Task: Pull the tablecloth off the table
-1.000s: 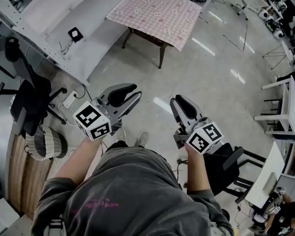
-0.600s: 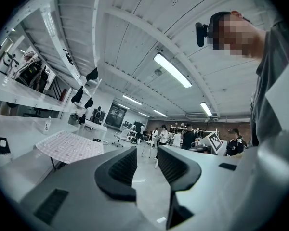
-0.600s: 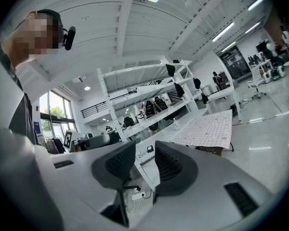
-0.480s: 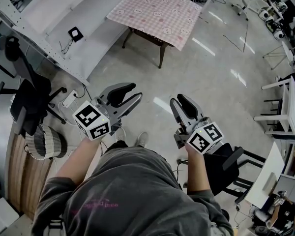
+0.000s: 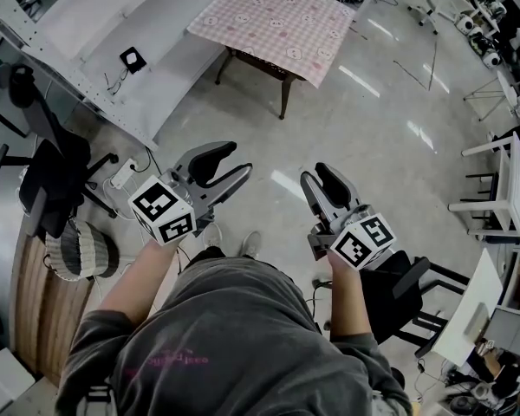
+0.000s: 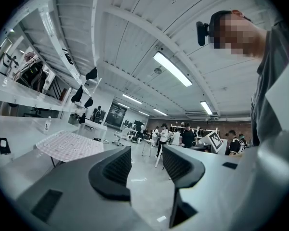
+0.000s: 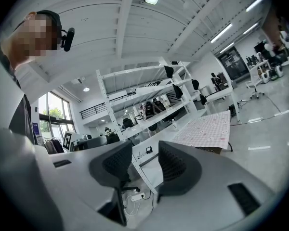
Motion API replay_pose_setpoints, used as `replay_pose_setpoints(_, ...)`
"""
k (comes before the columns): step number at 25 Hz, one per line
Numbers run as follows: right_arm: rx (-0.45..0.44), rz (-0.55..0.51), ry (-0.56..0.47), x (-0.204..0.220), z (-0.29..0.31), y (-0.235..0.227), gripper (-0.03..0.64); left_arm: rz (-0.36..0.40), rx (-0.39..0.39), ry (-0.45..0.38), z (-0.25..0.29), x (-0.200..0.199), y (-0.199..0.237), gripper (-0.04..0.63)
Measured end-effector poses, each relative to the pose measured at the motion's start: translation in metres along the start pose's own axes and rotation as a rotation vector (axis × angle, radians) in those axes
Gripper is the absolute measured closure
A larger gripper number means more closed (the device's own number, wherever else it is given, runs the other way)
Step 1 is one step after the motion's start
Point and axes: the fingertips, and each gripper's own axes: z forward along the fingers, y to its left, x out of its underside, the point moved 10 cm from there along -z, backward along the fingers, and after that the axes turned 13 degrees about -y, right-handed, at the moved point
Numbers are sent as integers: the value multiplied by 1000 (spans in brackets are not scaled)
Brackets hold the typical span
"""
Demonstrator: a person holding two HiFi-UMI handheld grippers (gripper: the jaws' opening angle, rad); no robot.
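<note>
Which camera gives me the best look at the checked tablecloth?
The head view: the tablecloth lies spread flat, nearly its whole top seen from above. Both gripper views show it far off, small and nearly edge-on.

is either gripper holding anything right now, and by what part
Nothing is held: the left gripper and the right gripper both stand open with nothing between the jaws, well short of the tablecloth.

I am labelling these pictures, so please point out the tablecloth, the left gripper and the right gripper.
Tablecloth (image 5: 277, 20), head view: middle of the pink checked cloth.
Left gripper (image 5: 236, 159), head view: gap between its open jaw tips.
Right gripper (image 5: 315, 175), head view: gap between its open jaw tips.
</note>
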Motion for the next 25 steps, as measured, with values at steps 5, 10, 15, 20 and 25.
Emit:
replay_pose_setpoints(5,-2,3,2,-1,-5,-6,456,-7,-14,3,4,5,-3,385)
replay_pose_setpoints(10,-7,12,6,-5,-18,-24,456,-4,-29,-2,17,16,-13,385)
replay_pose_setpoints(15,-16,20,13,-8,-26,-46,456,3,-50,-9,32,25,-19,385)
replay_pose_setpoints(20,-15,28,15,-15,-28,-65,456,2,-61,-10,49,31,-20,385)
replay_pose_setpoints(25,-10,33,12,-19,-23,-84,456,0,-57,-6,68,35,-13,385)
